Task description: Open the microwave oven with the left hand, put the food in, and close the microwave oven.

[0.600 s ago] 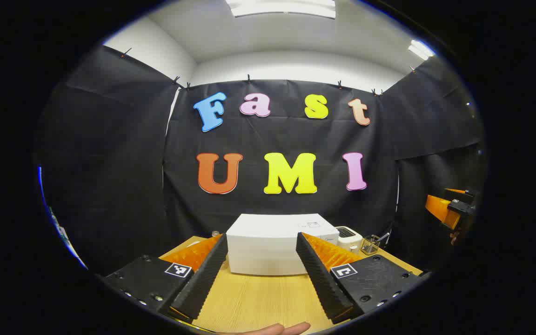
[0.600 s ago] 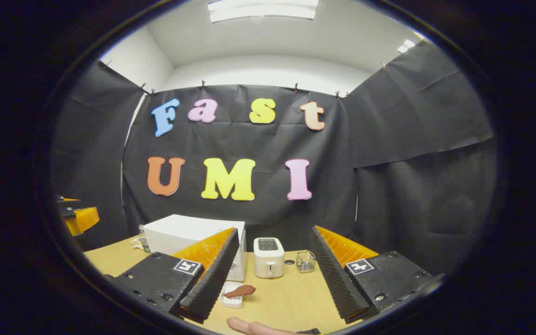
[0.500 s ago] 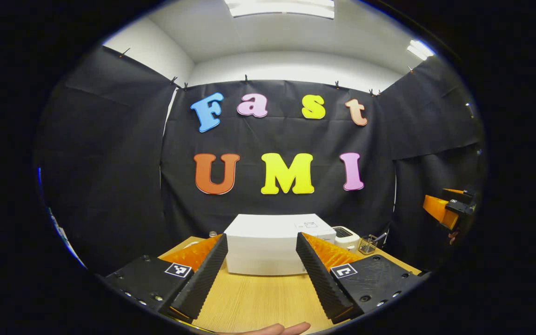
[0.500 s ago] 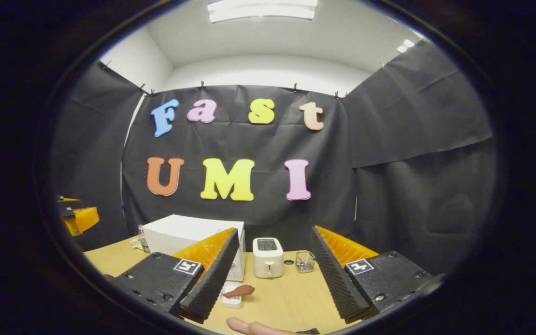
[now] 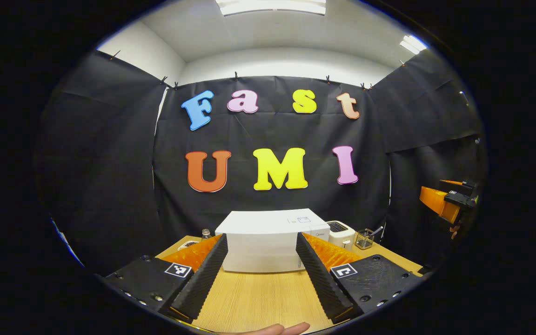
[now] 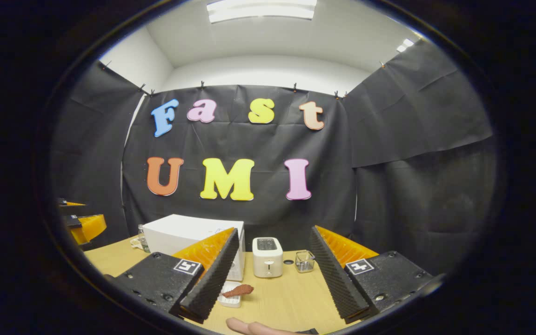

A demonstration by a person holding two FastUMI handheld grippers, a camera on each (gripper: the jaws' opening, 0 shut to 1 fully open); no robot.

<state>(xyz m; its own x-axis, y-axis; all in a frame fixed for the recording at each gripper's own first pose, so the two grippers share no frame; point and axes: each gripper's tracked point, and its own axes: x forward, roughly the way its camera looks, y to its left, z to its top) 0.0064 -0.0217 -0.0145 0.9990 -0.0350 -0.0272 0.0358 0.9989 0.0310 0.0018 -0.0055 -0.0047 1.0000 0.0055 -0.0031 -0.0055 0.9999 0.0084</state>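
The white microwave oven (image 5: 268,239) stands shut at the back of the wooden table, straight ahead of my open left gripper (image 5: 262,273), which hovers above the table well short of it. In the right gripper view the microwave oven (image 6: 189,235) is at the left, partly behind my left finger. A reddish-brown piece of food (image 6: 239,291) lies on a small white dish (image 6: 232,300) in front of the microwave. My right gripper (image 6: 272,279) is open and empty, above and short of the food. The right gripper (image 5: 447,202) also shows far right in the left gripper view.
A white toaster (image 6: 268,257) and a small wire basket (image 6: 305,261) stand to the right of the microwave. A small bottle (image 5: 206,232) sits at the microwave's left. A fingertip (image 6: 254,327) shows at the bottom edge. Black cloth walls close the booth on three sides.
The left gripper view has shifted slightly, so the microwave sits a little higher and left in it. The left gripper has dropped slightly in the right gripper view. Both stay open.
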